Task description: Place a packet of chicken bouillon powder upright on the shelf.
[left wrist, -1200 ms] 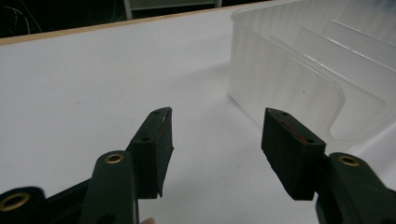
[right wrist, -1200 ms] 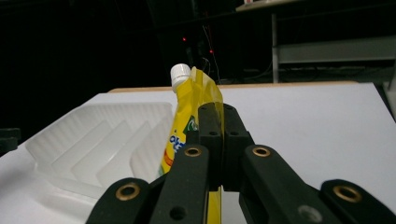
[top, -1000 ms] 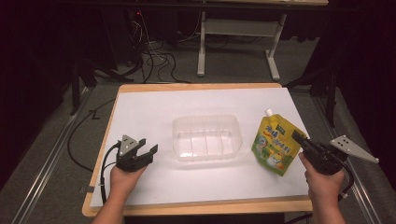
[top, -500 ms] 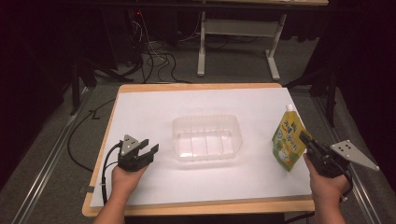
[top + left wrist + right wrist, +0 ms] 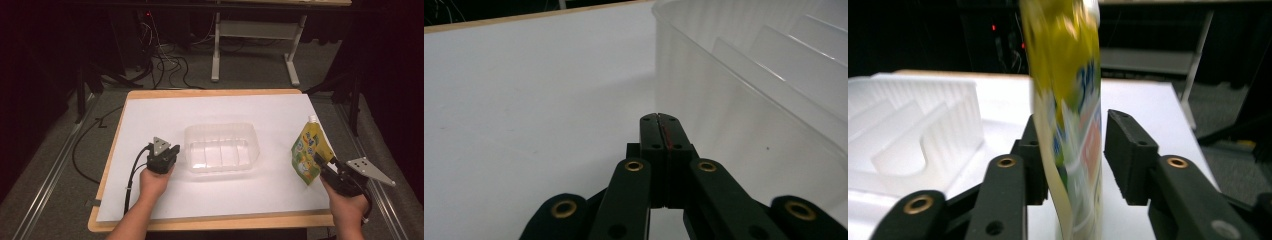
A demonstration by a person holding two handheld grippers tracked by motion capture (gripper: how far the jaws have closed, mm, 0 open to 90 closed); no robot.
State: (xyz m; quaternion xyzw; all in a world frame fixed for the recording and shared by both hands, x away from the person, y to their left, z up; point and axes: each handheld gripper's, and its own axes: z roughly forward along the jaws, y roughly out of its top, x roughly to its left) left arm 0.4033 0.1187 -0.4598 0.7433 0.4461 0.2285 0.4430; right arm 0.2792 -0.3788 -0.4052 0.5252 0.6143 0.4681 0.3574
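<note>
Nearest, at the bottom edge of the high view: two bare forearms, each hand around a black two-jaw gripper.

Left gripper [image 5: 165, 151], held low over the white sheet covering the table [image 5: 150, 125], just beside the left wall of the clear, ribbed plastic tub [image 5: 221, 148]. Jaws just closed and now pressed flat together, nothing between them; in the left gripper view, tips meeting in one seam, with the tub's cloudy wall [image 5: 744, 100] rising close on the right. Whether the tips touch that wall cannot be told. Grey three-cornered plate on top, black cable trailing back along the wrist to the table edge.

Right gripper [image 5: 322, 161], at the right side of the sheet, reaching up and left to the yellow-green spouted drink pouch [image 5: 310, 152]. Jaws just opening and now standing apart: in the right gripper view [image 5: 1070, 160], pouch [image 5: 1068, 100] upright between the two pads, a clear gap on its right side, left side close against the pad or touching, too blurred to settle. Pouch bottom at the sheet, white spout uppermost, well apart from the tub and near the right edge of the sheet.

Further out, middle of the sheet: tub, open side up, empty, inner ribs showing.

Beyond that, wooden far edge of the table [image 5: 215, 92], then dark floor with tangled cables [image 5: 165, 65] and the pale legs of another table [image 5: 260, 35].
</note>
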